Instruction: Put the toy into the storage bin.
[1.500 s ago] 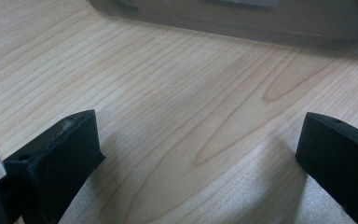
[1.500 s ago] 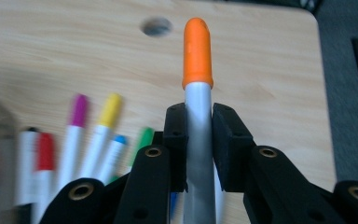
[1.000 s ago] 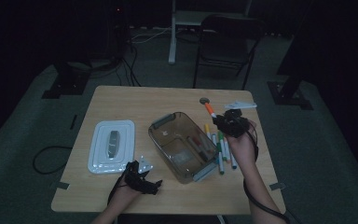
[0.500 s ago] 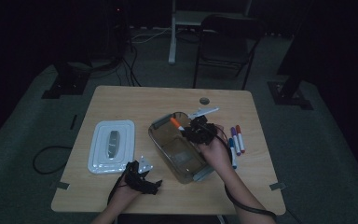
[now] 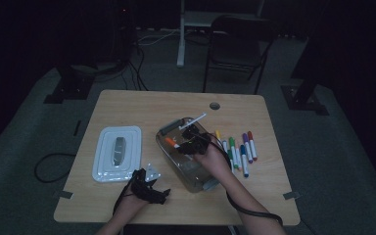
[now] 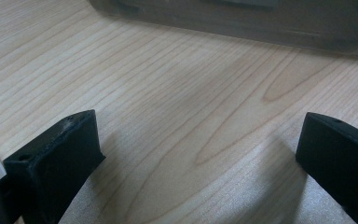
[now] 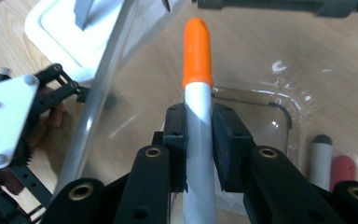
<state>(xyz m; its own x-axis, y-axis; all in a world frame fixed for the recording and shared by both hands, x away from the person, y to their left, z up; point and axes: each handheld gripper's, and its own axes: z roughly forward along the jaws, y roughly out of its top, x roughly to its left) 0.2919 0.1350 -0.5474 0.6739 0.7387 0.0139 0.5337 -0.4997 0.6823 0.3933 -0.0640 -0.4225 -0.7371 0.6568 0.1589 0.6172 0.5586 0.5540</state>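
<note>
Orange-capped marker (image 7: 198, 93): grey barrel, clamped between the two black pads of the right gripper (image 5: 188, 141), cap end pointing away from the hand. In the high view the marker (image 5: 172, 143) sits over the open mouth of the clear plastic container (image 5: 196, 176), pointing toward the container's left wall. In the right gripper view the container's floor and rounded corner (image 7: 279, 112) show beneath the cap.

Nearest the person: left gripper (image 5: 149, 188), resting low near the table's front edge, jaws standing wide apart with bare wood grain between them. In the left gripper view the black fingertips (image 6: 60, 154) frame plain tabletop (image 6: 182, 121), and the container's side (image 6: 242, 23) runs across the top. Nothing held.

Next out: wooden table (image 5: 142, 105), pale, rectangular, with a round cable hole (image 5: 214, 105) near the far edge.

Left of the container: white lid (image 5: 117, 152), lying flat, a grey handle at its middle. Well apart from the right gripper.

Right of the container: loose markers (image 5: 239, 149) in a row just beside it, caps in yellow, green, blue, purple and red. In the right gripper view two of these (image 7: 331, 161), one grey-tipped and one red-tipped, lie beyond the container's wall.

Beyond the table: a dark chair (image 5: 240, 44), a white desk leg (image 5: 181, 34), cables on grey carpet.
</note>
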